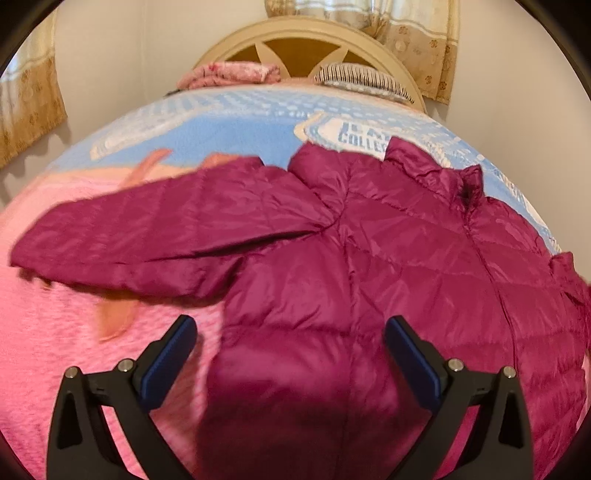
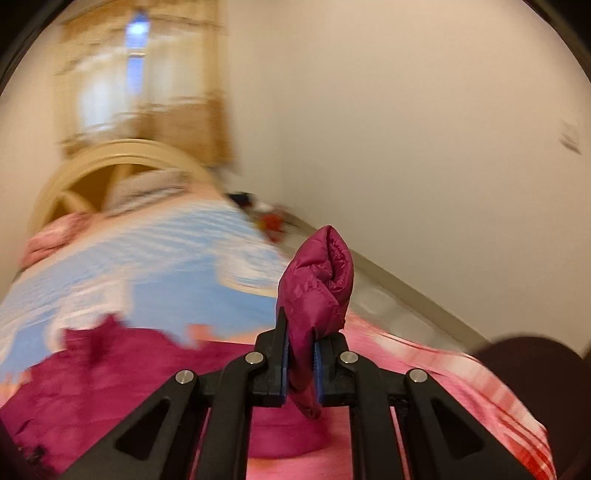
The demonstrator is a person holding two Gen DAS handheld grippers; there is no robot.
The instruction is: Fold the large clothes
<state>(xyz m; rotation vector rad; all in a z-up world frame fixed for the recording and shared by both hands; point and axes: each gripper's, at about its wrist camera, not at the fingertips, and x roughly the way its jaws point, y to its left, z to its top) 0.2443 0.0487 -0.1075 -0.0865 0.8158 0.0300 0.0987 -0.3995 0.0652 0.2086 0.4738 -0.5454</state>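
Magenta jacket [image 1: 369, 258] lies spread on the bed [image 1: 240, 125], right gripper [image 2: 301, 363] clamped on its sleeve cuff [image 2: 319, 280], left gripper [image 1: 291, 350] spread apart above it.

From my right wrist view, motion blur smears the bed [image 2: 155, 266]; the jacket [image 2: 122, 369] runs off-frame at seven o'clock, its far sleeve unseen.

Magenta quilted jacket [image 1: 369, 258]; pink and light-blue printed blanket [image 1: 229, 125]; cream headboard [image 1: 306, 33]; striped pillow [image 1: 362, 79]
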